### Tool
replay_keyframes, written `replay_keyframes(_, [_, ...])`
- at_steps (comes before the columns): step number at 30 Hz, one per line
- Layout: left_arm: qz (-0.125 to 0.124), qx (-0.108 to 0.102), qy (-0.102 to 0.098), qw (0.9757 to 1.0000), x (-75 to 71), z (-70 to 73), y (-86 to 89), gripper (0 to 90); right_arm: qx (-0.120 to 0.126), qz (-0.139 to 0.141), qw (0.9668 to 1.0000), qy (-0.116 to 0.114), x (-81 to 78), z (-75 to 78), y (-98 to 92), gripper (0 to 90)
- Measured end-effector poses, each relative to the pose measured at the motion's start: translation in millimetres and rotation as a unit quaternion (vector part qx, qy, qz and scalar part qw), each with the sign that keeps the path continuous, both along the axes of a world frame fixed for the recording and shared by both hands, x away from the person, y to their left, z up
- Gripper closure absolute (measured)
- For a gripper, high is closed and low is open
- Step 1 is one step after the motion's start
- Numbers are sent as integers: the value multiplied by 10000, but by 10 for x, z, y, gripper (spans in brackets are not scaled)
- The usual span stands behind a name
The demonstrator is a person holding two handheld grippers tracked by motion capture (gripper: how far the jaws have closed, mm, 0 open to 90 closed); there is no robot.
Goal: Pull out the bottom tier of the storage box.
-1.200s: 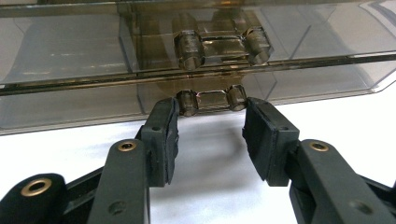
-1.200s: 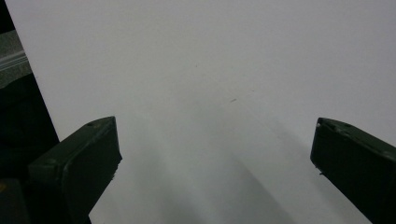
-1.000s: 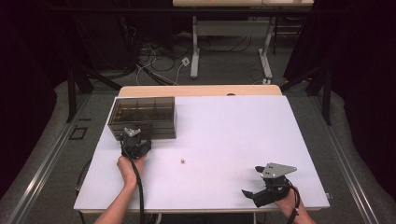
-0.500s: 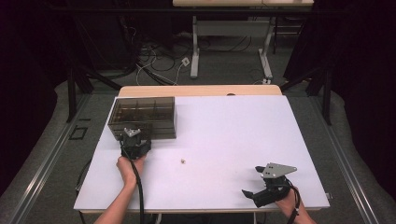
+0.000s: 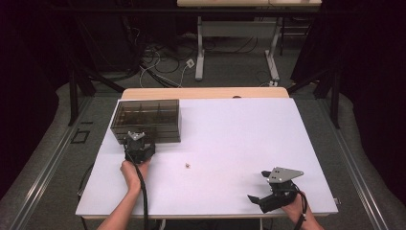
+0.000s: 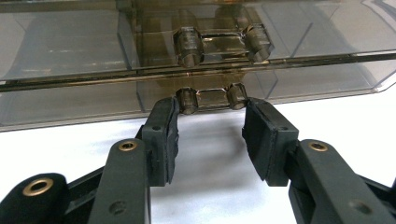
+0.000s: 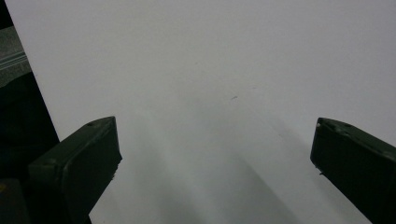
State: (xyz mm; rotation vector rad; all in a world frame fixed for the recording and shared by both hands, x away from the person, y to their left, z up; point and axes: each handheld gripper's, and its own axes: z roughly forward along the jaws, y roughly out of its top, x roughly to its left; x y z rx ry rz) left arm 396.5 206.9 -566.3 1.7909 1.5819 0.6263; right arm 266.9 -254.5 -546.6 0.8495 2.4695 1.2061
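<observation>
A smoky see-through compartment box stands at the table's left rear, its lid down. My left gripper points at the box's front wall. In the left gripper view its jaws flank the small latch at the lower front edge, and the fingertips touch both ends of it. My right gripper rests near the front right of the table, pointing left. Its jaws stand wide apart over bare white tabletop with nothing between them.
A tiny pale piece lies on the white table between the two hands. A wooden strip runs along the table's far edge. Desk legs and cables stand on the floor beyond.
</observation>
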Motion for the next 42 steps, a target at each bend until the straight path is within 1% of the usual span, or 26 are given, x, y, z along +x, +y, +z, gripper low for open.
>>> replay_keyframes(3, [-1,14,1,10000,1,0,-3,550,3,-21,10000,22,-7,1,5,8])
replay_keyframes(4, [-2,19,2,10000,1,1,-3,551,47,-39,10000,-20,-6,-7,11,8])
replay_keyframes(5, [-11,28,5,10000,1,1,-3,551,69,-33,10000,-7,-5,-8,12,8])
replay_keyframes(8, [-13,69,10,10000,1,3,-5,553,56,-31,10000,11,-4,-8,12,8])
replay_keyframes(22, [-15,12,30,10000,-13,9,2,555,73,-32,10000,10,-7,-7,10,8])
replay_keyframes(24, [-15,21,30,10000,-17,11,-1,556,26,-6,10000,29,-6,0,5,8])
replay_keyframes(25, [-8,8,8,10000,-18,8,1,556,26,1,10000,20,-4,0,4,8])
replay_keyframes(29, [28,-42,21,10000,-19,9,1,555,54,-26,10000,18,-7,-5,10,8])
replay_keyframes(31, [58,-18,23,10000,-10,10,-11,552,80,-20,10000,6,-2,-11,13,8])
replay_keyframes(32, [81,-41,4,10000,-6,6,-12,551,77,-30,10000,17,-3,-11,15,8])
replay_keyframes(34, [88,-9,59,9999,2,8,-18,549,42,-8,10000,15,-1,-10,12,8])
replay_keyframes(36, [144,-19,44,9999,8,2,-31,548,77,-32,10000,23,-1,-12,14,8])
replay_keyframes(37, [143,-8,49,9999,11,2,-33,548,16,-11,10000,50,1,-8,9,8])
replay_keyframes(38, [144,-6,70,9999,12,3,-35,548,19,-26,10000,76,-2,-8,11,8])
replay_keyframes(42, [152,-14,67,9999,10,3,-35,551,38,-23,10000,38,0,-12,19,8])
